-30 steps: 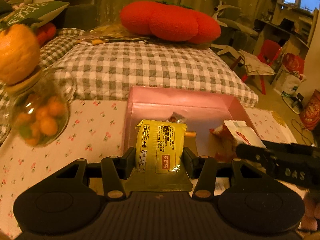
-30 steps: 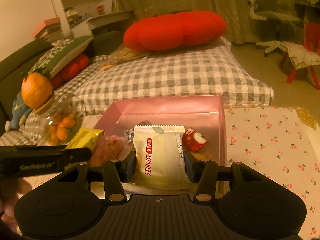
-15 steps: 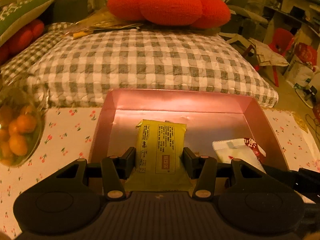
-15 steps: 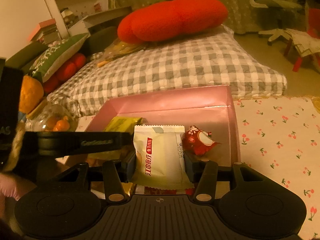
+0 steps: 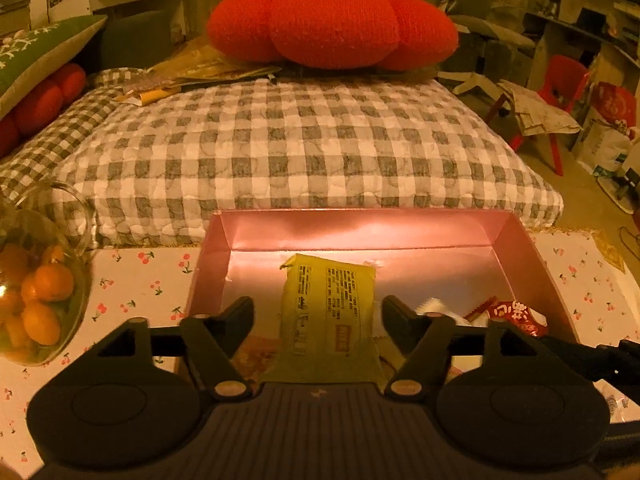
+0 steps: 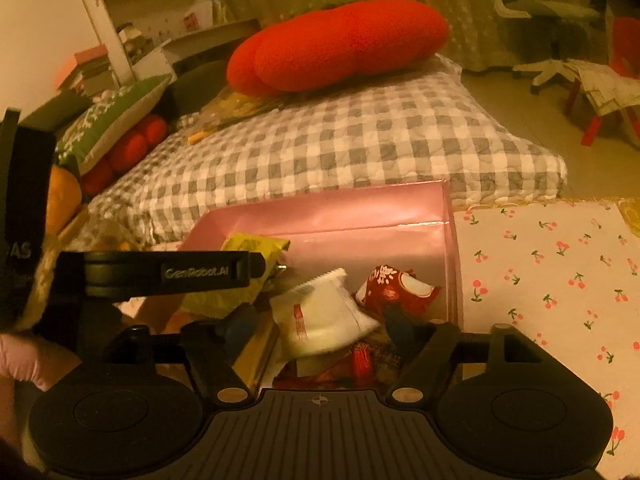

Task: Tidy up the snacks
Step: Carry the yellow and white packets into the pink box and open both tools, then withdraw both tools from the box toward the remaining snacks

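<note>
Over the shiny pink cardboard box (image 5: 524, 248), both packets were let go.
The left gripper (image 5: 318, 314) had just been spread clear of the yellow foil snack packet (image 5: 330, 312), the right gripper (image 6: 316, 326) of the white snack packet (image 6: 324, 316).

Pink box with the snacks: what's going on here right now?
A person with a gripper in each hand is dropping snack packets into the pink box. The left gripper has just been opening its jaws; the yellow packet sits between them, pads clear of it. The right gripper has likewise just opened, and the white packet looks tilted and blurred, probably falling beside the red packet. A glass jar of oranges stands left of the box.
</note>
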